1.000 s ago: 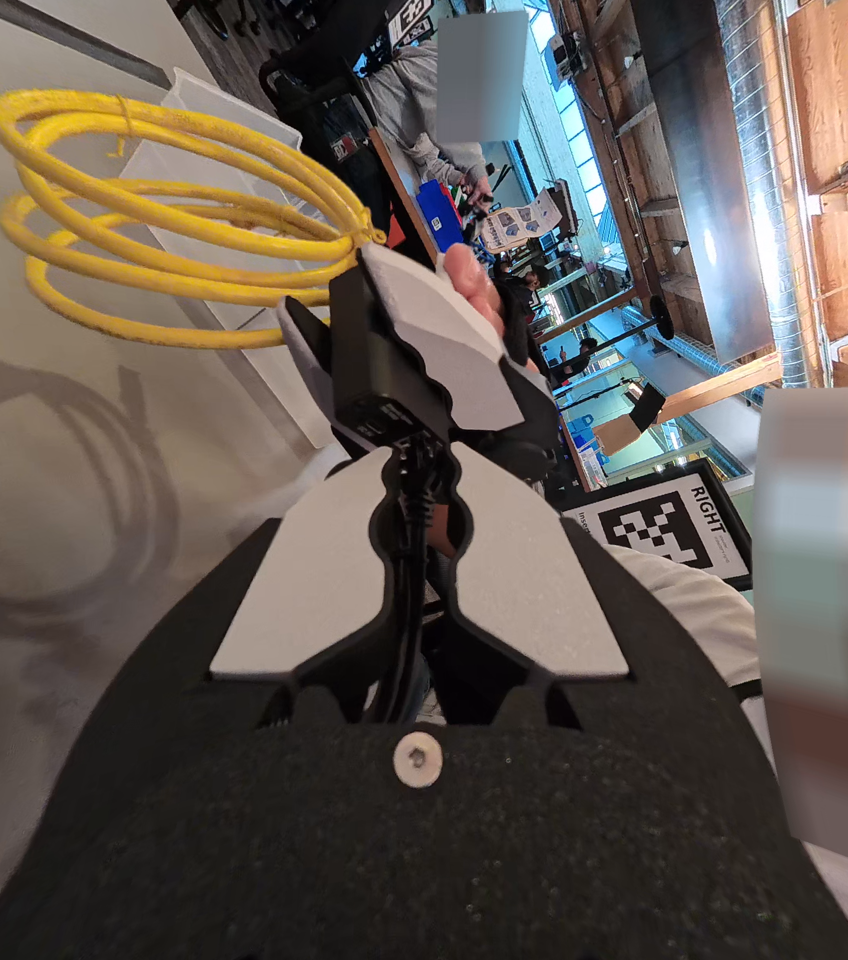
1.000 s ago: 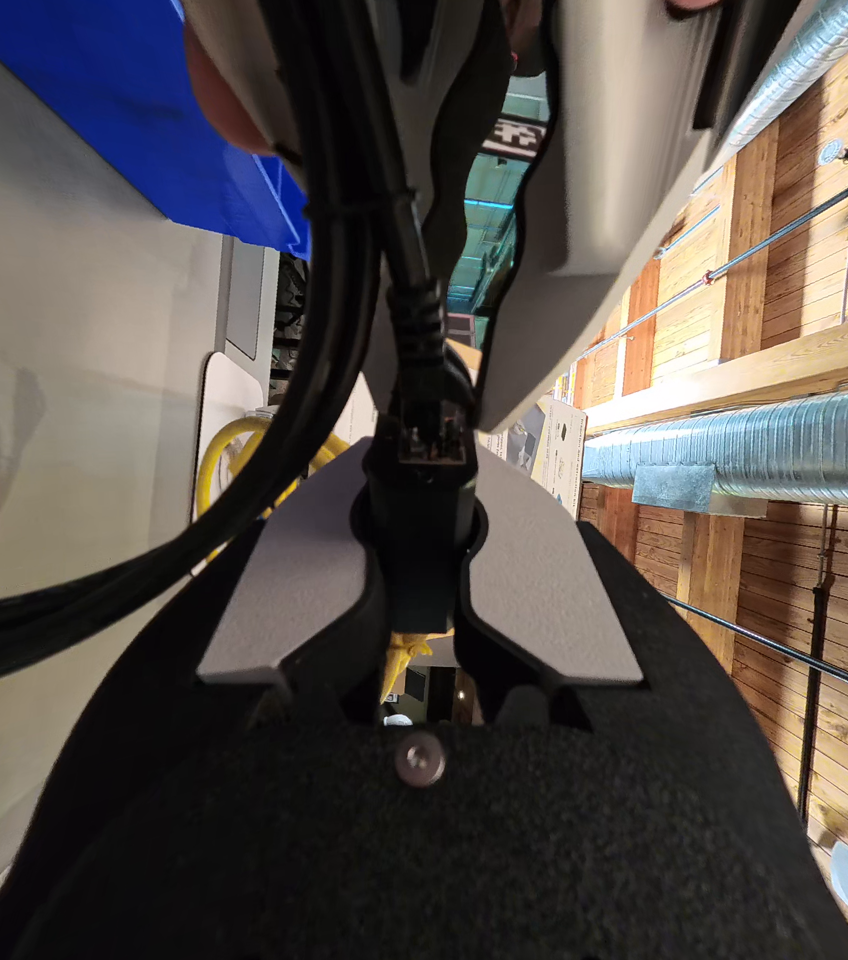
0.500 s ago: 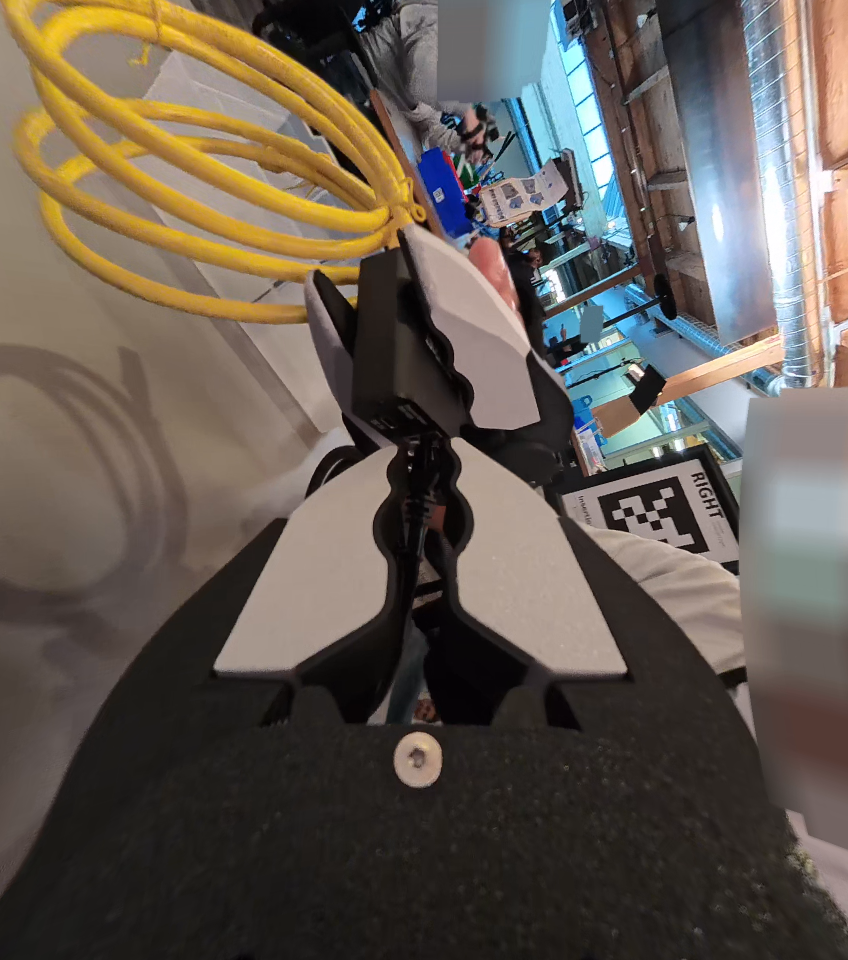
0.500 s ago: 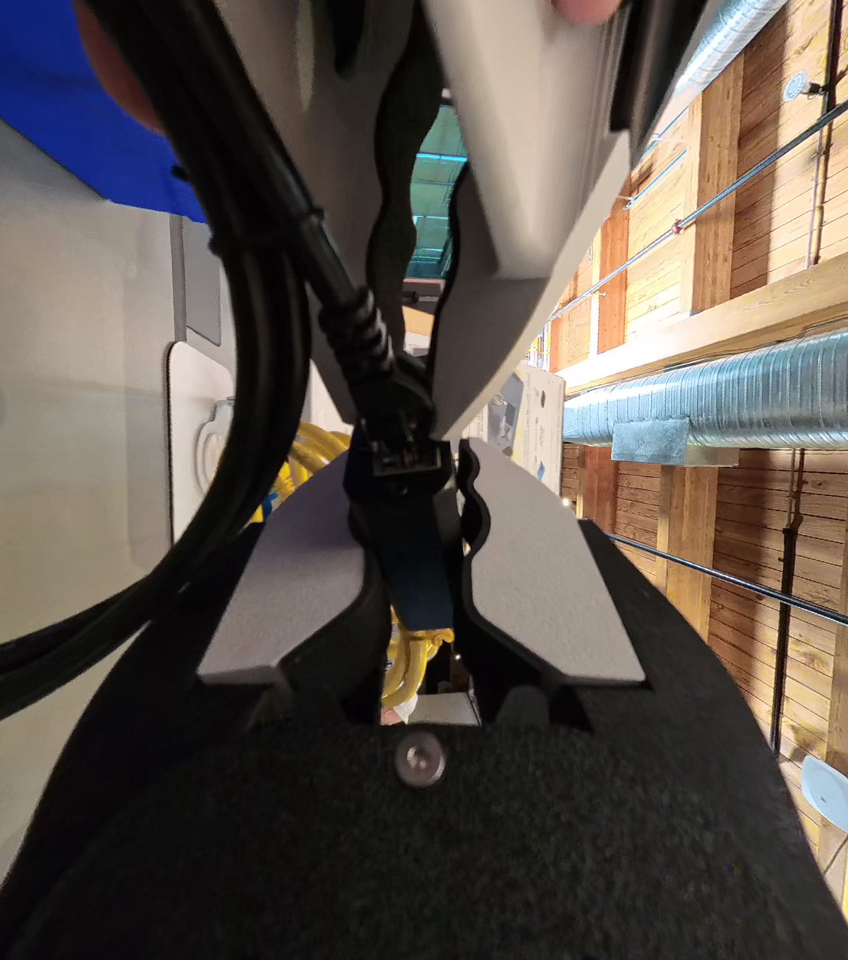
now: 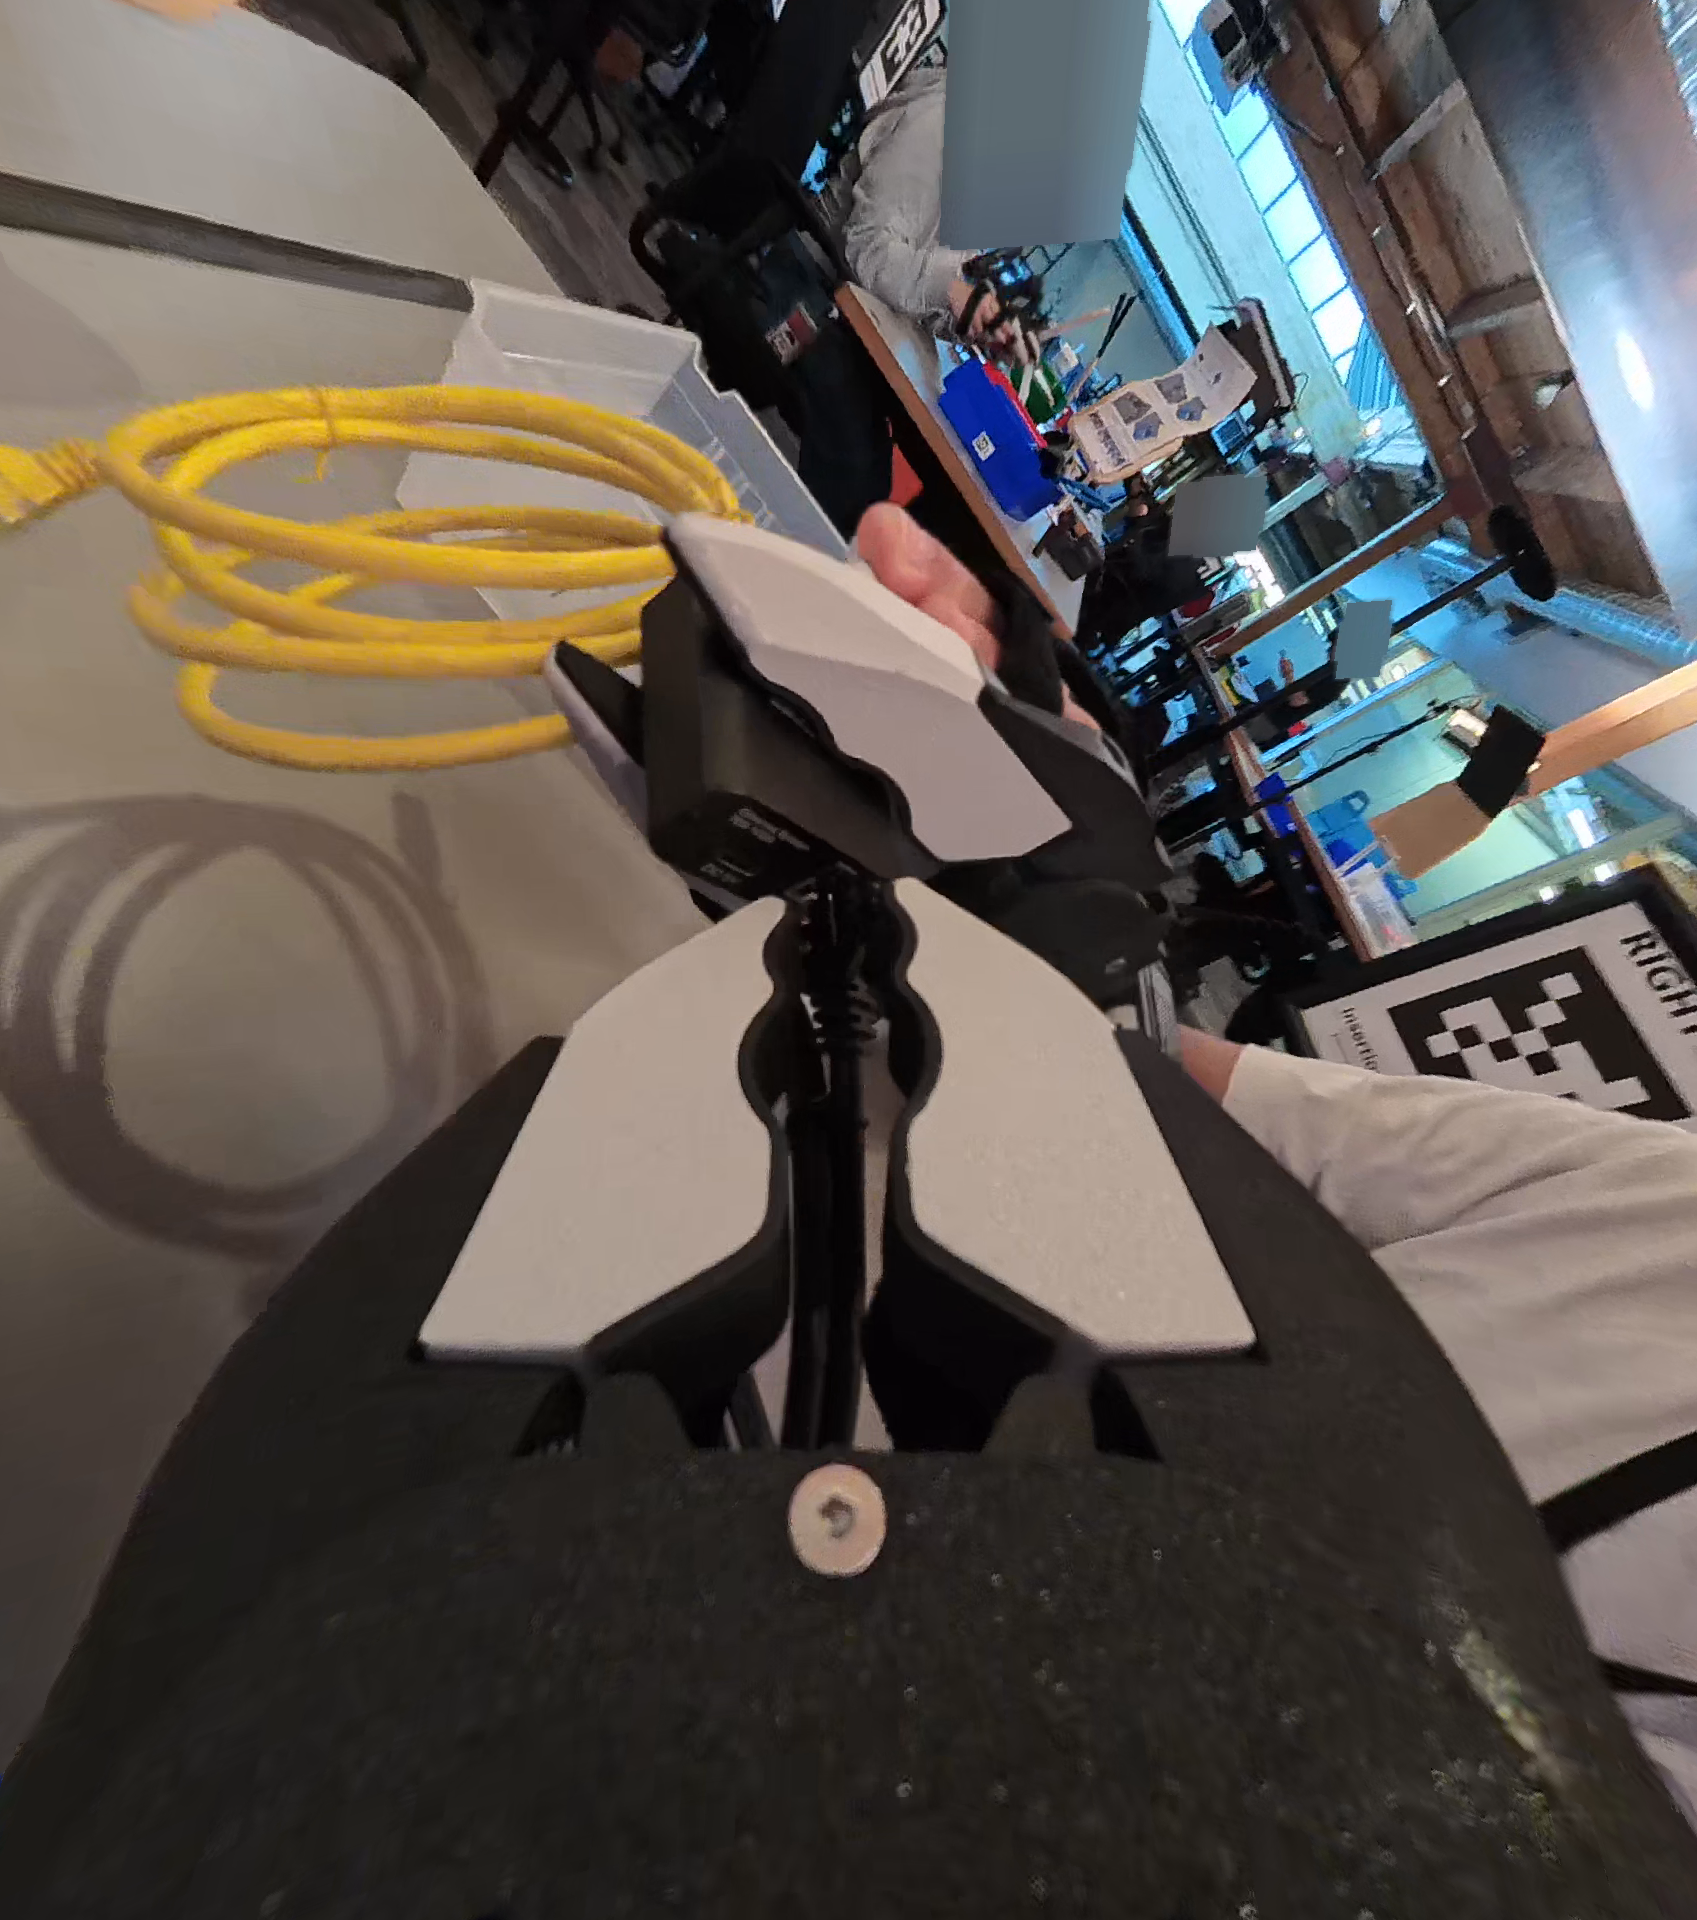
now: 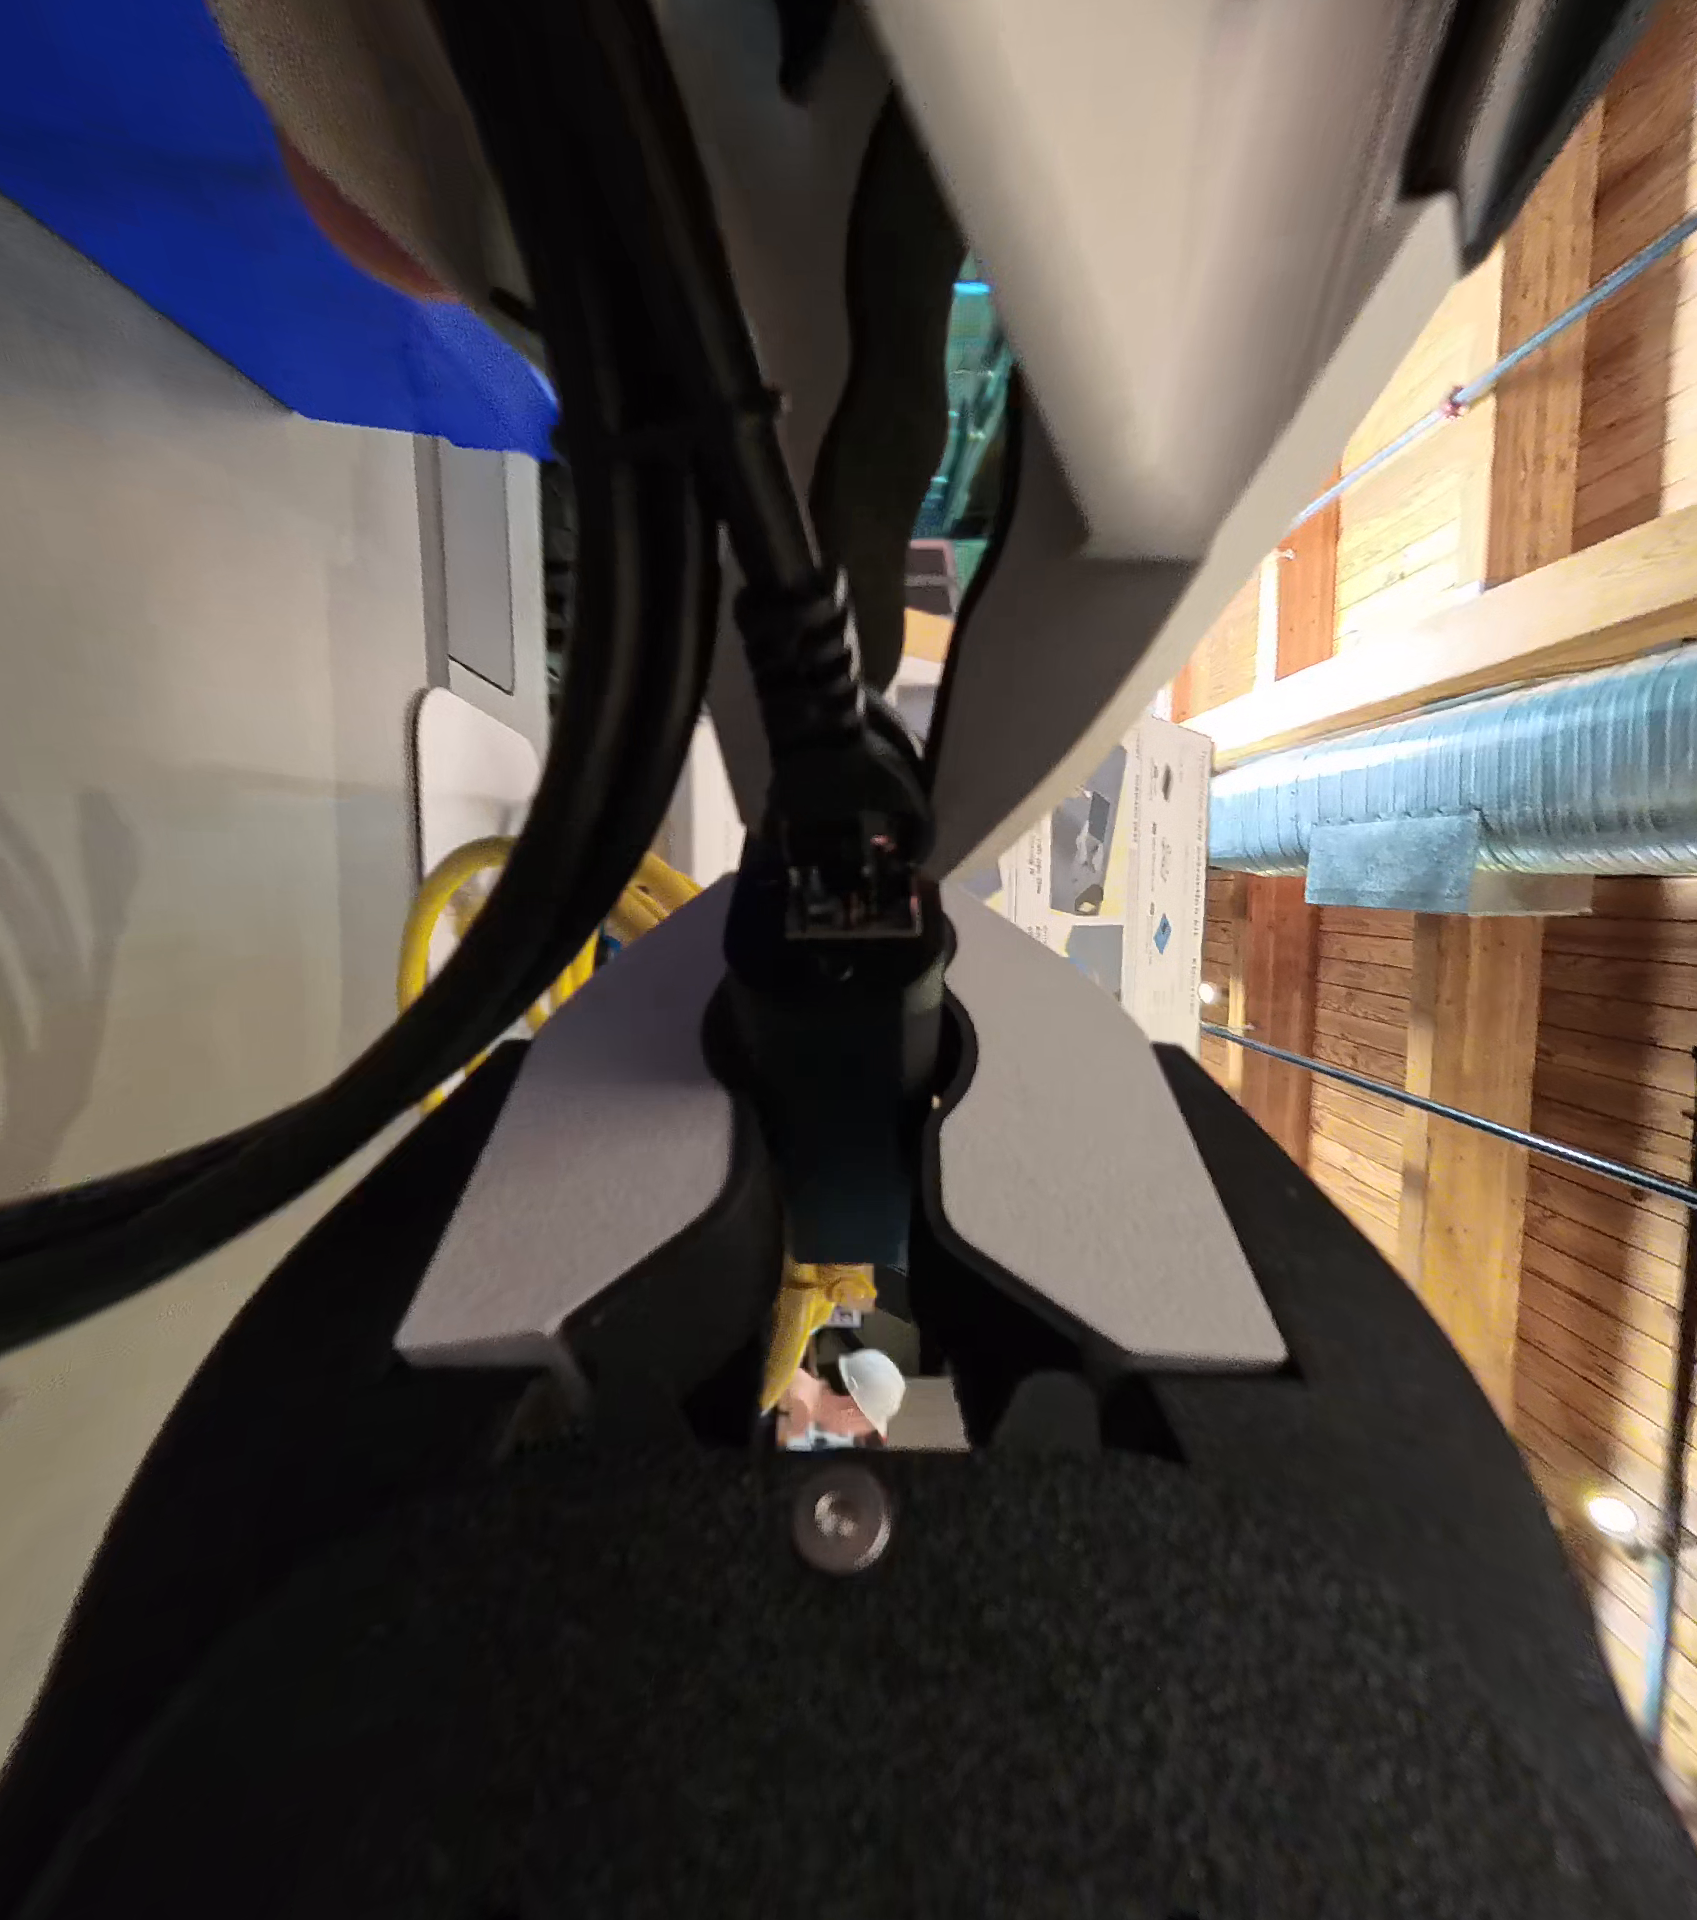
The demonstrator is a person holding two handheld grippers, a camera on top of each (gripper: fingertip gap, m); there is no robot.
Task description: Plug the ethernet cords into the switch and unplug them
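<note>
Yellow cord (image 5: pixel 387 561) coil (left view), plug (image 6: pixel 849 894) seated

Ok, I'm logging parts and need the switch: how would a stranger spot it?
Find the right gripper held above the grey table. The switch, a small black box, is clamped between its pale fingers. A coiled yellow cord trails from its far end, a black cord enters the near one.
</note>
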